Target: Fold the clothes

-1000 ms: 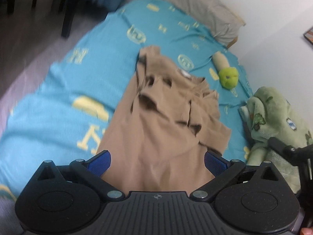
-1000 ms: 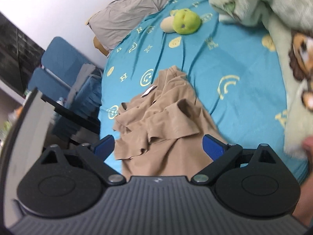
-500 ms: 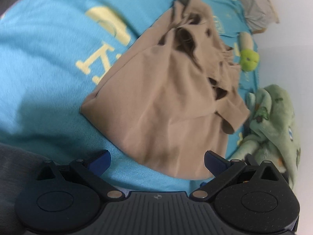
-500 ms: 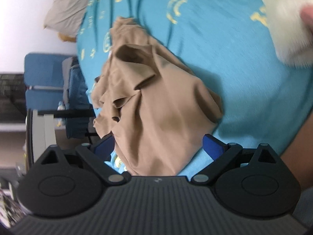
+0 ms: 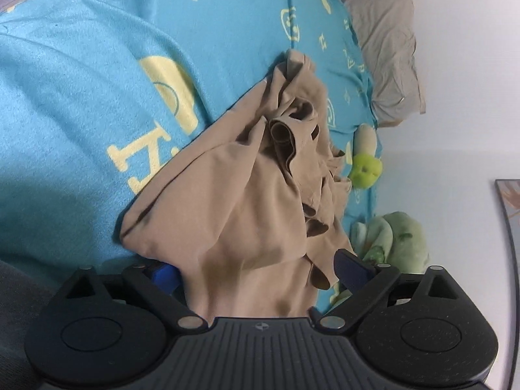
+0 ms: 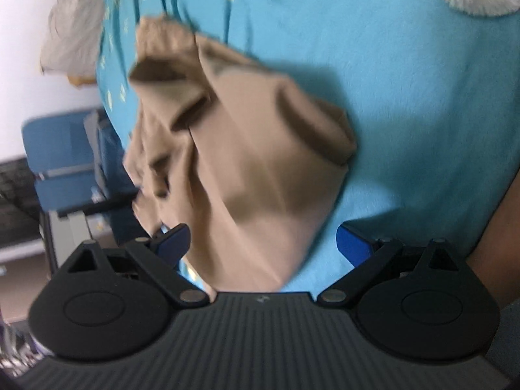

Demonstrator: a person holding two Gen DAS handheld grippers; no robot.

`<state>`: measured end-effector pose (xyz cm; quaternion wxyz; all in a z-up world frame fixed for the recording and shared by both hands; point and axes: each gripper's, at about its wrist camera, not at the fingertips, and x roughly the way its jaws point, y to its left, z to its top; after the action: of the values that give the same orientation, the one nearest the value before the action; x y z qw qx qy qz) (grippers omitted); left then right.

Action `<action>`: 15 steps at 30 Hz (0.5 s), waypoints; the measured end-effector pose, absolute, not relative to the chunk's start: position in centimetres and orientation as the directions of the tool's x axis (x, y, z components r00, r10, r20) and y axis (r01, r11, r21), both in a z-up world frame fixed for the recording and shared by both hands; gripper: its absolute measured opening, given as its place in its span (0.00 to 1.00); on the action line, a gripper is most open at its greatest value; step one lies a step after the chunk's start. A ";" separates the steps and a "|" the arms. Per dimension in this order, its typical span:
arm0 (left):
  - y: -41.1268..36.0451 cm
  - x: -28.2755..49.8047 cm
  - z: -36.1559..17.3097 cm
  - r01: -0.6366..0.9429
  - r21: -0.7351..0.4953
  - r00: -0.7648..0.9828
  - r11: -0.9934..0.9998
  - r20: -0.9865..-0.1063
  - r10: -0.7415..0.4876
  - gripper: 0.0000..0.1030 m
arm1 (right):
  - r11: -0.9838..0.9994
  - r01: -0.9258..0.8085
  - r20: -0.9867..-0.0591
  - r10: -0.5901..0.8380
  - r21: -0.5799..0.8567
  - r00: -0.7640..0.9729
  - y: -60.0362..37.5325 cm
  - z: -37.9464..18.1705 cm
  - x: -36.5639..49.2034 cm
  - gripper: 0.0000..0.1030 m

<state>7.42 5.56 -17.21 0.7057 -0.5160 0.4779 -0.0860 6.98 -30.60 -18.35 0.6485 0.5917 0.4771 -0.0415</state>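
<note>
While the tan garment (image 5: pixel 247 195) lies crumpled on the blue bedspread (image 5: pixel 81 113), near the bed's foot edge, both tools hover low over its near hem. The left gripper (image 5: pixel 256 271) has its blue pads (image 5: pixel 349 265) spread wide with cloth between them; its jaws have just been closing a little, yet they do not pinch the fabric. In the blurred right wrist view, the right gripper (image 6: pixel 263 243) is likewise released, the garment's near corner lying between its pads (image 6: pixel 352 245) unclamped. Toward the head end sit a grey pillow (image 5: pixel 390 61) and a green plush toy (image 5: pixel 365 165), with a green blanket (image 5: pixel 396 243) by the wall-side edge.
</note>
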 end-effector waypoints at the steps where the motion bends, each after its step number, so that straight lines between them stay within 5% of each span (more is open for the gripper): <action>1: 5.3 7.4 -17.1 -0.373 -0.803 0.525 0.466 -0.596 -0.607 0.87 | 0.287 0.620 -0.667 0.494 0.730 0.558 -30.8 -18.3 6.9 0.94; 3: 4.9 7.6 -16.9 -0.379 -0.773 0.509 0.508 -0.633 -0.584 0.80 | 0.313 0.610 -0.682 0.423 0.728 0.597 -31.3 -17.8 6.8 0.92; 8: 5.5 7.1 -17.1 -0.395 -0.748 0.528 0.533 -0.660 -0.535 0.57 | 0.335 0.621 -0.705 0.371 0.709 0.604 -31.7 -17.8 6.7 0.59; 10: 5.7 6.8 -16.9 -0.383 -0.759 0.559 0.526 -0.644 -0.522 0.39 | 0.378 0.599 -0.708 0.358 0.706 0.608 -31.5 -17.3 6.8 0.21; 15: 6.0 5.5 -15.4 -0.320 -0.804 0.658 0.501 -0.570 -0.493 0.08 | 0.443 0.507 -0.661 0.332 0.739 0.673 -31.6 -15.2 6.9 0.12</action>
<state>5.51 5.98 -15.44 0.7634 -0.4961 0.4098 -0.0564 6.87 -31.56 -15.23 0.7495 0.5244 0.3998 -0.0584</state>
